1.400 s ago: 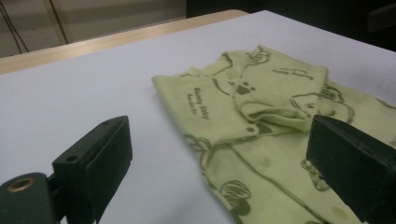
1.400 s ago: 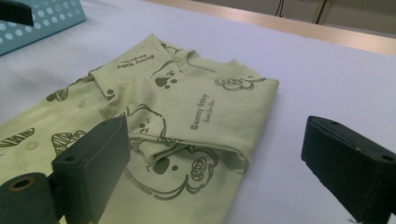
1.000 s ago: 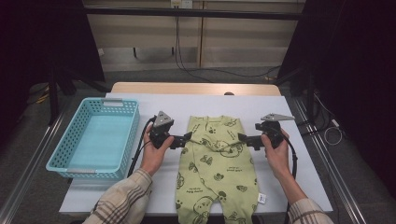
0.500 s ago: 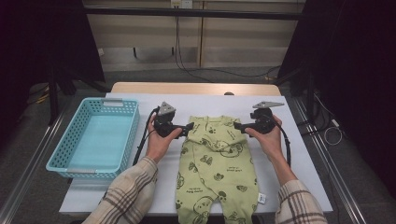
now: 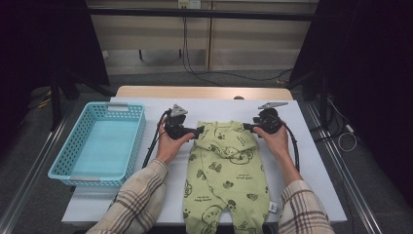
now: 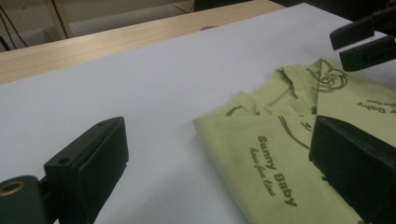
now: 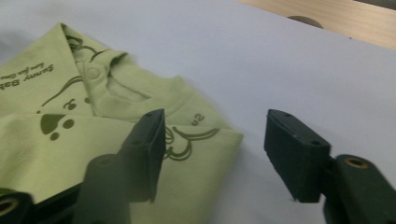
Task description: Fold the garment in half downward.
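A person in plaid sleeves works two hand-held grippers at the shoulders of a green baby romper [image 5: 226, 175] laid flat on a white table [image 5: 321, 161], its legs running toward the near edge. The left gripper [image 5: 198, 131] stands at the garment's left shoulder corner with its jaws wide apart; in the left gripper view that folded corner, printed "Sunny Baby", lies between them, one jaw over bare table and the other over cloth, neither pressing. The right gripper [image 5: 247, 127] sits at the opposite shoulder. Its jaws have just been closing and now stand half apart, straddling the sleeve's folded edge in the right gripper view, one above the fabric, the other above the table, the pads not yet pinching it. A turquoise mesh basket [image 5: 73, 151] rests well to the outer side of the left gripper, apart from the garment. Black cables trail from both grippers back along the table beside the forearms. Beyond the jaws runs a strip of bare wooden tabletop [image 5: 204, 91].
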### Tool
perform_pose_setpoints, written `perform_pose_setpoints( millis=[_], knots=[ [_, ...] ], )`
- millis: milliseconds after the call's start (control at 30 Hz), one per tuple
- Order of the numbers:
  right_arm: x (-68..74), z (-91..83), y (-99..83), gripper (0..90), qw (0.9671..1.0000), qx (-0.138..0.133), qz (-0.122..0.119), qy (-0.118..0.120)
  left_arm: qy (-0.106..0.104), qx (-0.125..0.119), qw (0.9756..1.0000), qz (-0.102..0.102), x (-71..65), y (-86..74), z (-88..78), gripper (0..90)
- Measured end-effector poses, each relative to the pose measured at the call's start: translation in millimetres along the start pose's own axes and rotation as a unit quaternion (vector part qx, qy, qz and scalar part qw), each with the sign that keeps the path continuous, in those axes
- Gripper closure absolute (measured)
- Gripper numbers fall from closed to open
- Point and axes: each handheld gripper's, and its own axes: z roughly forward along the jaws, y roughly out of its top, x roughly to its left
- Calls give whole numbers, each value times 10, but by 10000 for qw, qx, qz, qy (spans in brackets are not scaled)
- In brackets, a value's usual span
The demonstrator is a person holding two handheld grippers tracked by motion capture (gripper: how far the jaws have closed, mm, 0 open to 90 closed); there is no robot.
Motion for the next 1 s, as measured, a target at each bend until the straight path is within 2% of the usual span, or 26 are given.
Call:
perform_pose_setpoints(
  millis=[33, 67, 100, 133, 167, 200, 233, 267, 300, 367, 433, 467, 500, 533, 567, 600, 667, 700, 733, 800, 833, 867, 900, 1000],
  knots=[
    [-19, 18, -15, 455, 10000, 38, 8, -14, 46, 163, 9998, 93, 43, 3, 5, 49],
    [-31, 36, -30, 466, 10000, 82, 2, 15, 76, 57, 9999, -77, 28, -6, 30, 51],
    [-28, 50, -44, 466, 9999, 115, -3, -26, 77, 57, 9999, -70, 39, -13, 39, 56],
    [-30, 62, -55, 466, 9999, 134, -11, -4, 81, 218, 9997, 83, 73, -15, 32, 56],
    [-35, 74, -66, 466, 9999, 157, 3, -22, 70, 171, 9998, 53, 83, -28, 51, 57],
    [-49, 92, -75, 464, 9999, 155, -29, -51, 96, 244, 9996, 85, 107, -39, 54, 68],
    [-43, 101, -83, 460, 9998, 213, 35, -27, 135, 247, 9996, 40, 124, -49, 64, 78],
    [-51, 114, -90, 473, 9997, 225, -13, -15, 141, 214, 9997, -34, 133, -62, 73, 77],
    [-46, 122, -96, 500, 9996, 275, -28, -8, 110, 337, 9994, 65, 168, -64, 62, 78],
    [-34, 139, -108, 517, 9996, 281, -98, 1, 136, 309, 9994, -25, 165, -72, 73, 78],
    [-37, 158, -123, 523, 9996, 268, -55, 25, 133, 400, 9991, 33, 178, -69, 73, 79],
    [-42, 164, -125, 529, 9997, 234, -55, 33, 151, 277, 9994, -162, 153, -74, 99, 83],
    [-39, 164, -127, 545, 9997, 236, -42, 48, 101, 448, 9989, -10, 179, -65, 94, 92],
    [-33, 163, -126, 566, 9997, 252, -34, 58, 37, 485, 9987, -139, 171, -59, 116, 101],
    [-23, 162, -125, 608, 9996, 255, -64, 64, 65, 456, 9988, -171, 162, -59, 133, 108],
    [-15, 161, -127, 664, 9996, 233, -88, 132, 98, 544, 9985, -24, 177, -52, 127, 105],
    [9, 157, -130, 698, 9996, 258, -38, 144, 29, 617, 9981, -37, 176, -57, 170, 105],
    [8, 160, -133, 709, 9996, 230, 10, 137, 18, 707, 9975, 52, 174, -53, 184, 106],
    [-1, 162, -135, 737, 9996, 207, 23, 164, -12, 705, 9975, 55, 163, -53, 204, 113],
    [-9, 169, -140, 830, 9997, 142, 21, 215, -66, 765, 9970, 65, 149, -48, 234, 134],
    [0, 170, -141, 848, 9997, 145, 64, 199, -47, 848, 9963, 102, 141, -41, 249, 158],
    [9, 180, -142, 858, 9998, 105, 44, 152, -1, 856, 9963, 74, 135, -40, 261, 206],
    [19, 181, -140, 862, 9999, 104, 57, 123, -42, 923, 9957, 109, 152, -31, 270, 238],
    [35, 173, -138, 867, 9998, 148, 68, 88, -189, 983, 9950, 27, 169, -14, 309, 331]
  ],
)
